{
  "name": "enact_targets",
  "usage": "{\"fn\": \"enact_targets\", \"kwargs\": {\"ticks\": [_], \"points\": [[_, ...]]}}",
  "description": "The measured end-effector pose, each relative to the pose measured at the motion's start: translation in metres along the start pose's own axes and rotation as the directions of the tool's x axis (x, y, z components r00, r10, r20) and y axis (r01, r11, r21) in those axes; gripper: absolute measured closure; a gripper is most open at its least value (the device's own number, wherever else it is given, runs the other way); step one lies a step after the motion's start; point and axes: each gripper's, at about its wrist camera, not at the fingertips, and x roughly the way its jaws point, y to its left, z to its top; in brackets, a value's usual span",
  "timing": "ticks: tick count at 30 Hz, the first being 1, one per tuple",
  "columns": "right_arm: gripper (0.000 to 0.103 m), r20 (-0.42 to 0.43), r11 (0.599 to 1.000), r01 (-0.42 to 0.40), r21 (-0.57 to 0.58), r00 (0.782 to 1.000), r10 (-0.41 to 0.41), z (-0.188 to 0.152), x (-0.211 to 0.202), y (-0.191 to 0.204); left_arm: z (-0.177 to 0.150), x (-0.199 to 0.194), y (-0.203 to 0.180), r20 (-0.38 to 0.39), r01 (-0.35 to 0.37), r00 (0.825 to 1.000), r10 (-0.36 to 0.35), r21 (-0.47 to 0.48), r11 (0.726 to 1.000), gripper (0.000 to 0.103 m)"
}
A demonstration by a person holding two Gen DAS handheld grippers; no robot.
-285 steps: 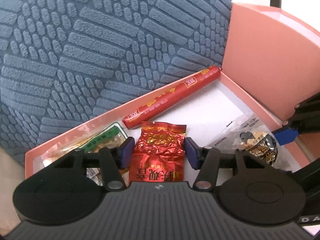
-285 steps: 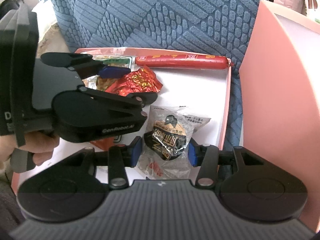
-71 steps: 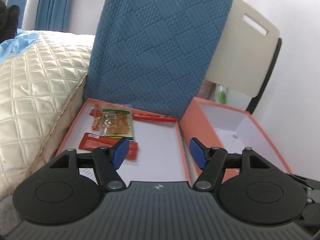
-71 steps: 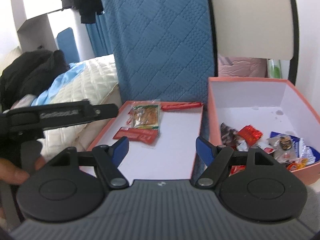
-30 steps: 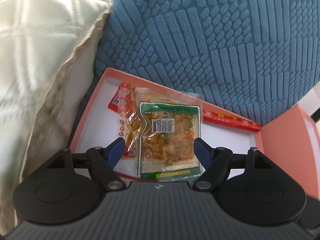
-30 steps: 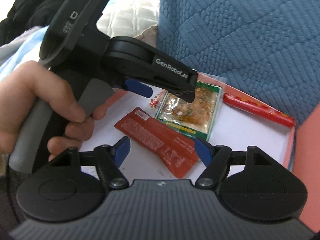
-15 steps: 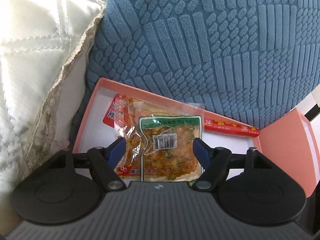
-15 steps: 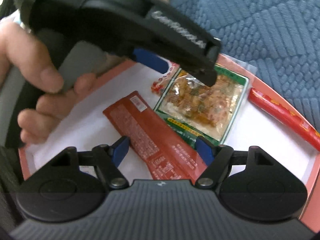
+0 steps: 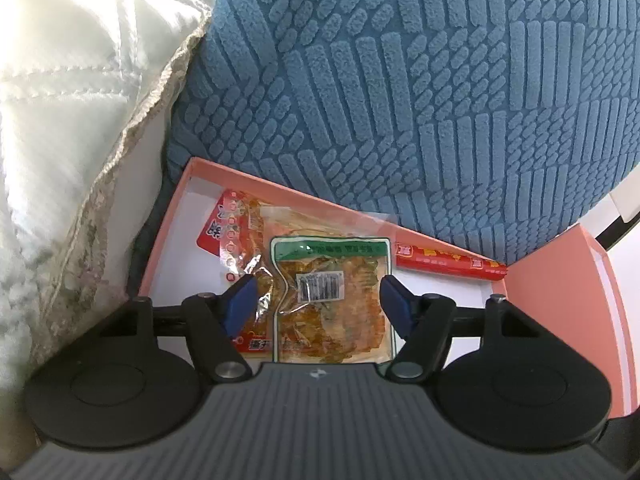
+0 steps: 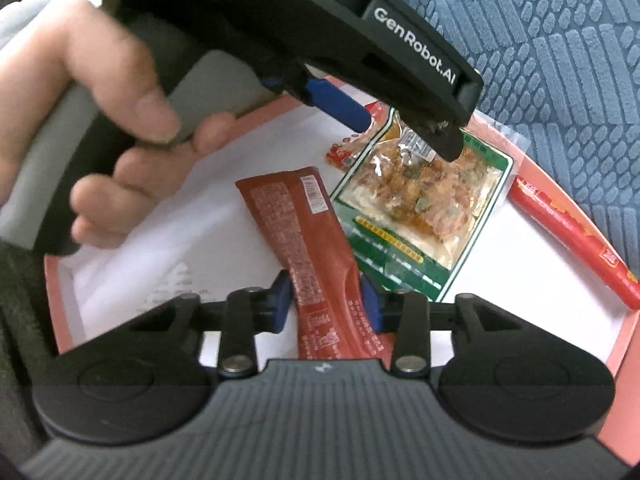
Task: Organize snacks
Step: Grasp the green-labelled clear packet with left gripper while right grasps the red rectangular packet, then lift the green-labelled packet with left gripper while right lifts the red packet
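Observation:
A shallow pink tray [image 10: 624, 332] holds the snacks. My right gripper [image 10: 325, 303] points down at it, and its jaws are closing, the blue pads touching both edges of a long dark red packet [image 10: 316, 236]. Just beyond, my left gripper [image 10: 400, 128] hovers over a green-bordered clear packet [image 10: 420, 200]. In the left wrist view that green-bordered packet [image 9: 328, 300] lies between the pads of the left gripper [image 9: 317, 306]; its jaws are closing but stand a little apart from it. A red-and-clear packet [image 9: 232, 232] lies partly under it. A red sausage stick [image 9: 448, 264] rests along the tray's far rim.
A blue textured cushion [image 9: 400, 100] stands right behind the tray, and a cream quilt [image 9: 60, 120] lies to its left. A taller pink box [image 9: 560, 312] adjoins the tray on the right. A hand [image 10: 120, 120] grips the left gripper's handle over the tray's left part.
The right gripper's jaws have closed in from wide apart onto the dark red packet, and it has dropped closer to the tray. The left gripper's jaws narrowed slightly around the green-bordered packet.

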Motion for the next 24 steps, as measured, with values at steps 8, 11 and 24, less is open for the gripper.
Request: {"fn": "enact_targets", "kwargs": {"ticks": [8, 11, 24], "points": [[0.067, 0.017, 0.995, 0.079, 0.057, 0.997, -0.08, -0.025, -0.033, 0.005, 0.0, 0.009, -0.004, 0.007, 0.001, 1.0, -0.002, 0.035, 0.999, 0.033], [0.067, 0.021, 0.985, 0.122, 0.12, 0.992, -0.125, -0.036, -0.05, -0.001, 0.001, 0.012, -0.004, 0.016, -0.008, 1.0, 0.007, 0.047, 0.999, 0.033], [0.067, -0.024, 0.895, 0.265, 0.358, 0.961, -0.275, -0.048, -0.052, -0.039, -0.004, 0.013, -0.02, 0.036, 0.039, 0.998, -0.044, 0.139, 0.99, 0.066]]}}
